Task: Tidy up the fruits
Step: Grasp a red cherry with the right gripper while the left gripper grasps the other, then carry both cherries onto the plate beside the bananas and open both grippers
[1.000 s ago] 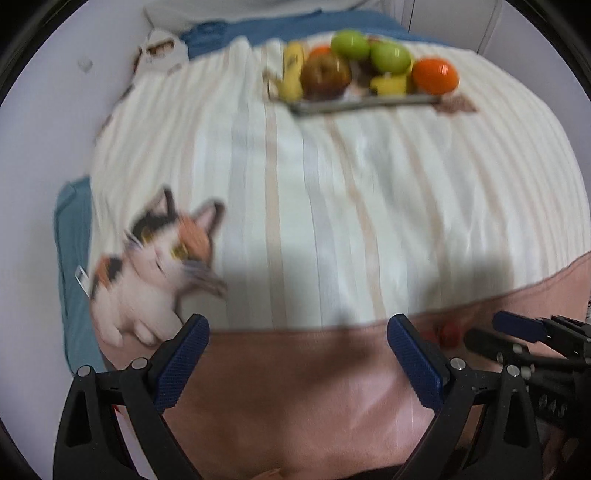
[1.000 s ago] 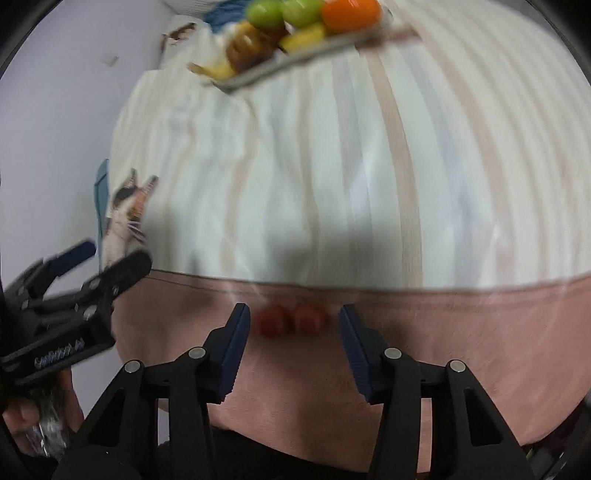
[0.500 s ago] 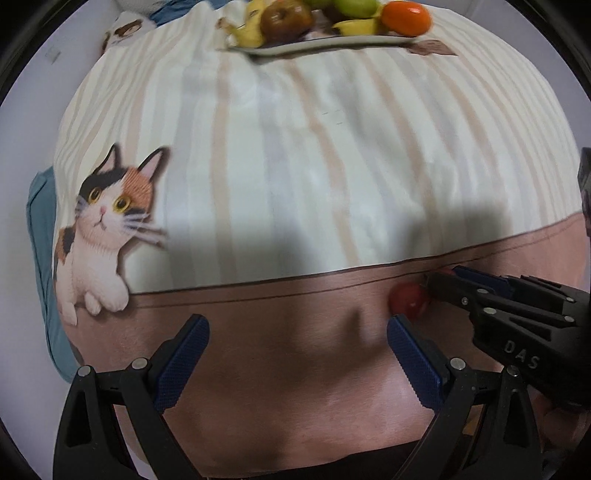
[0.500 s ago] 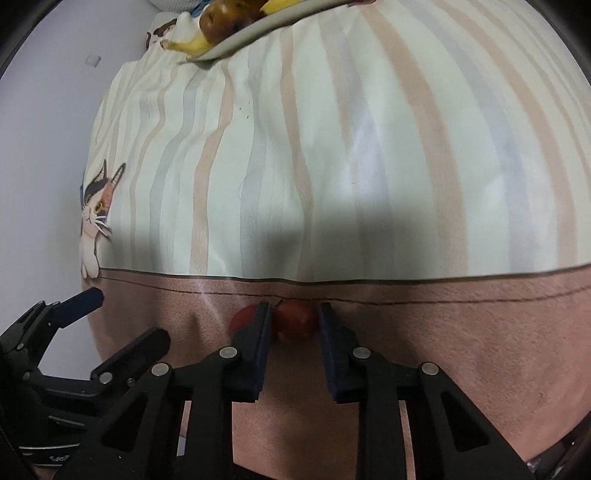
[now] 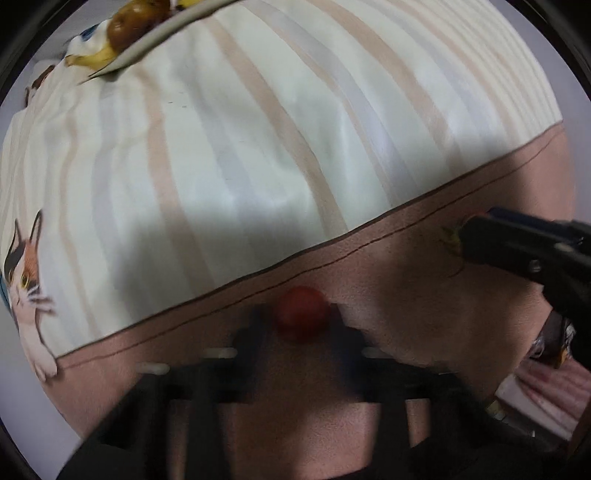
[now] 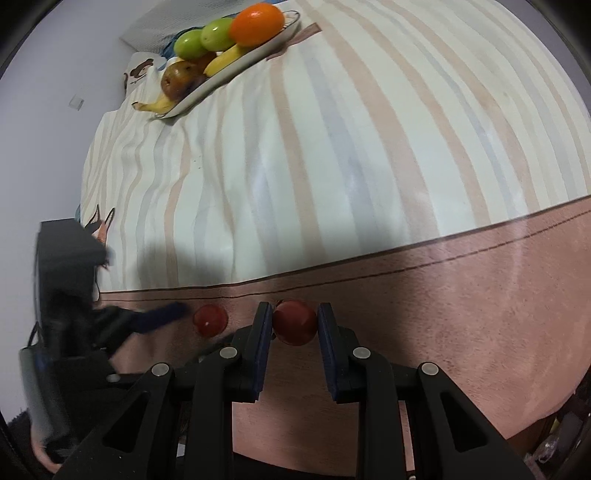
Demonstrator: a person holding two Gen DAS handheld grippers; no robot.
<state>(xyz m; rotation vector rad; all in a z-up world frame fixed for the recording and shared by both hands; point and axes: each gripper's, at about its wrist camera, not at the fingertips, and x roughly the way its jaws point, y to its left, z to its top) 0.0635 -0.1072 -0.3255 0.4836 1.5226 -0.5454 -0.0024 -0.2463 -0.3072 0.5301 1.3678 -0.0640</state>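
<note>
1. Left wrist view: my left gripper [image 5: 300,322] points down at the brown band [image 5: 388,369] along the near edge of the striped cloth [image 5: 258,147].
2. Its fingers [image 5: 255,332] are badly blurred. They have just been closing, and now they stand tight on either side of the first small red fruit [image 5: 301,312], so I read it as gripped.
3. My right gripper [image 5: 476,230] comes in from the right edge of that view, over the same brown band. A green stem [image 5: 451,238] shows at its tip.
4. The right wrist view is sharper. The blue pads [image 6: 263,332] are clamped on the second small red fruit [image 6: 295,322], one on each side and touching it.
5. That fruit is on the brown band, just inside the cloth's near edge. I cannot tell whether it rests on the cloth or is lifted clear.
6. The first red fruit is just beside it on the left, on the same band. The two are near each other but not touching.
7. At the cloth's far edge is a white plate [image 6: 258,51] with an orange [image 6: 256,24], two green apples [image 6: 218,33], a banana [image 6: 225,57] and a brown fruit [image 6: 179,79].
8. A printed cat [image 5: 22,266] is at the cloth's left edge.
</note>
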